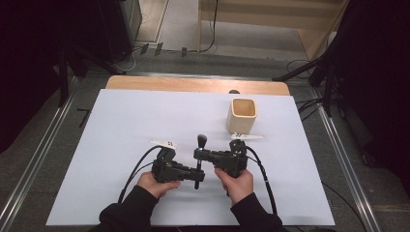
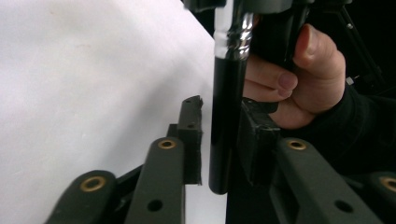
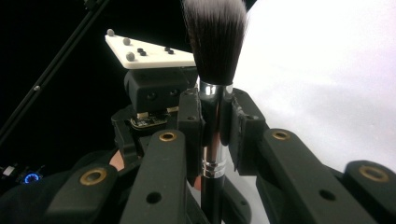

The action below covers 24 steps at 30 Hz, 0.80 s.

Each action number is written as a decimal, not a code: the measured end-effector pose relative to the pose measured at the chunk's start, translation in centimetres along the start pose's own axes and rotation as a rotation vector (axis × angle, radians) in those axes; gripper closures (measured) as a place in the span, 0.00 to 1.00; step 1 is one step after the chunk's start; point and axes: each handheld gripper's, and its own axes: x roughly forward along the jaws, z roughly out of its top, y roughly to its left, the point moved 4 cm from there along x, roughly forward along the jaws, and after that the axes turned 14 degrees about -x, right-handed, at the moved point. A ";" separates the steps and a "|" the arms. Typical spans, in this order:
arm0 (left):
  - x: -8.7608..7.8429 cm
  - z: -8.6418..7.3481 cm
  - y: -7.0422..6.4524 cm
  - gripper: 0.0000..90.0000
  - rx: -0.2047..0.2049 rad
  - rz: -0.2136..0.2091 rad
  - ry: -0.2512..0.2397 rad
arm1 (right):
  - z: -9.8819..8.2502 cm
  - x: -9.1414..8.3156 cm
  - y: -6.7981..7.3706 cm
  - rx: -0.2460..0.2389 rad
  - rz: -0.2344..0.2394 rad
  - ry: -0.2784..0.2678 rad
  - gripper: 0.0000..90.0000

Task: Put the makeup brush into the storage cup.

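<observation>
Here a single makeup brush hangs between the two grippers, above the white-covered counter and near its front edge. The right gripper has its jaws clamped on the bright metal ferrule just below the bristle head, as the right gripper view shows, with the dark, pale-tipped bristles fanning out beyond the pads. The left gripper stands around the black handle end: in the left gripper view a sliver of white shows between the left-hand pad and the handle, so those jaws look slack about it rather than pressing. The brush should be light and stiff along its shaft, but the glossy handle and polished ferrule look slippery, so I judge the ferrule or the handle just under it the sound place to hold; the bristles are soft and would splay or bend if pinched. By count: one brush, two grippers, one cream square-mouthed cup standing upright toward the back right of the counter, well apart from the hands.
</observation>
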 end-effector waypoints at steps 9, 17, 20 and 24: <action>-0.8 0.2 0.1 0.58 0.001 0.048 -0.001 | 0.1 -0.5 -0.2 -0.025 -0.017 0.006 0.86; -2.2 0.4 0.0 0.45 0.055 0.169 -0.015 | 0.3 -0.9 -0.4 -0.052 -0.043 0.023 0.86; -2.5 0.3 0.0 0.43 0.065 0.200 -0.003 | 0.4 -1.2 -0.5 -0.057 -0.056 0.028 0.86; -2.8 0.2 0.1 0.41 0.076 0.227 0.011 | 0.5 -1.6 -0.6 -0.078 -0.077 0.033 0.86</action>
